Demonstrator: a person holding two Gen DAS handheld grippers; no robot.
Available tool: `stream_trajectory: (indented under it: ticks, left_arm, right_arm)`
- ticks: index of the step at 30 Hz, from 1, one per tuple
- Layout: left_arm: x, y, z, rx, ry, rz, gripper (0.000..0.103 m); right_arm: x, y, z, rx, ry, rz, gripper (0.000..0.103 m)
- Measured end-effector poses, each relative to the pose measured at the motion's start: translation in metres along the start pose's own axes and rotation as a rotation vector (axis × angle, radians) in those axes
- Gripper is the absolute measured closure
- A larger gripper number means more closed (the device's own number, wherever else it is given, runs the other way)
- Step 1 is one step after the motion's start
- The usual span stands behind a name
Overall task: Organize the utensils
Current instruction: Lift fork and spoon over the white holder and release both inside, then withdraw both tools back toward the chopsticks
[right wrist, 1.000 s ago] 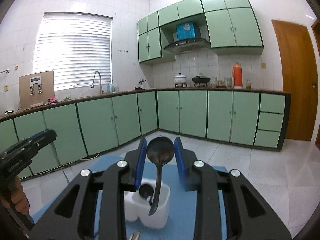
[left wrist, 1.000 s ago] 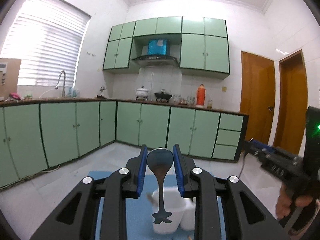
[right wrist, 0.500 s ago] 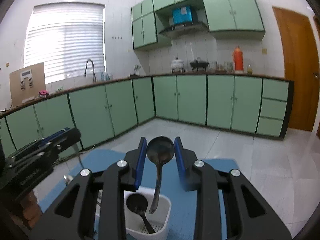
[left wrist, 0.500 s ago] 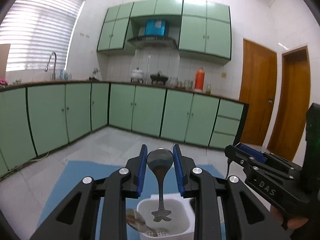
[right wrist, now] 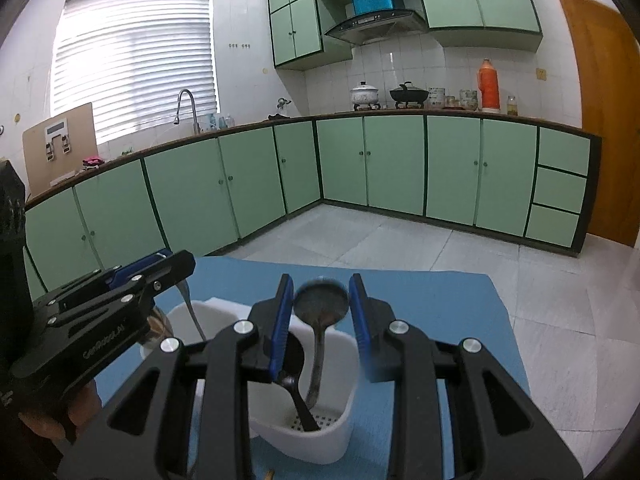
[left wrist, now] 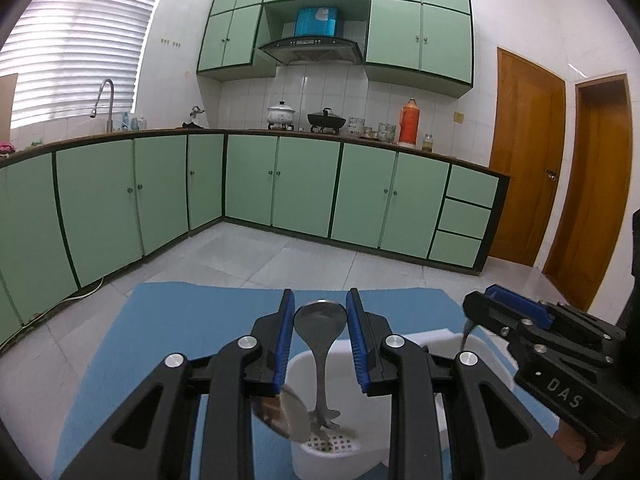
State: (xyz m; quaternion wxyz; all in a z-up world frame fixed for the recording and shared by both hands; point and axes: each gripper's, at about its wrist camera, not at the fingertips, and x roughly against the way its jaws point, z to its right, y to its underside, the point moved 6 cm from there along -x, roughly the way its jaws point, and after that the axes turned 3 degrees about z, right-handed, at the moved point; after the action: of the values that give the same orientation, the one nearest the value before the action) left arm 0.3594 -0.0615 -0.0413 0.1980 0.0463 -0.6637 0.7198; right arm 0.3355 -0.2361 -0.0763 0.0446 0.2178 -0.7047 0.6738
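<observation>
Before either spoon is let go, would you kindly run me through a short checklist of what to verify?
1. Left gripper holds its spoon by the bowl: ok.
2. Right gripper holds its spoon by the bowl: ok.
3. Left spoon's handle tip inside the white holder: ok.
4. Right spoon's handle tip down in its compartment: ok.
5. Handle clear of the black spoon already there: cannot tell.
6. Holder sits on the blue mat: ok.

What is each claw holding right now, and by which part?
Left claw grips a silver spoon by its bowl; right claw grips a dark spoon by its bowl. Both handles hang down into the white holder.
</observation>
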Motion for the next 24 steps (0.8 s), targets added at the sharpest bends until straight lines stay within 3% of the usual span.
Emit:
stream_trajectory:
  ticks: [6,16,24]
  left_arm:
    - [0.014,0.0,-0.001,-0.008,-0.003,0.018,0.069]
    - [0.055,-0.004,-0.008,-0.009,-0.031,0.086,0.043]
    - [0.095,0.016,-0.017,-0.002,-0.059,0.066,0.016]
  right_arm:
    - [0.016,-0.001,0.002,-0.019,0.01,0.019,0.055]
    - [0.057,0.001,0.023,-0.066,0.05,0.068,0.017]
    - [0.09,0.031,0.026,-0.097,0.054,0.018,0.008]
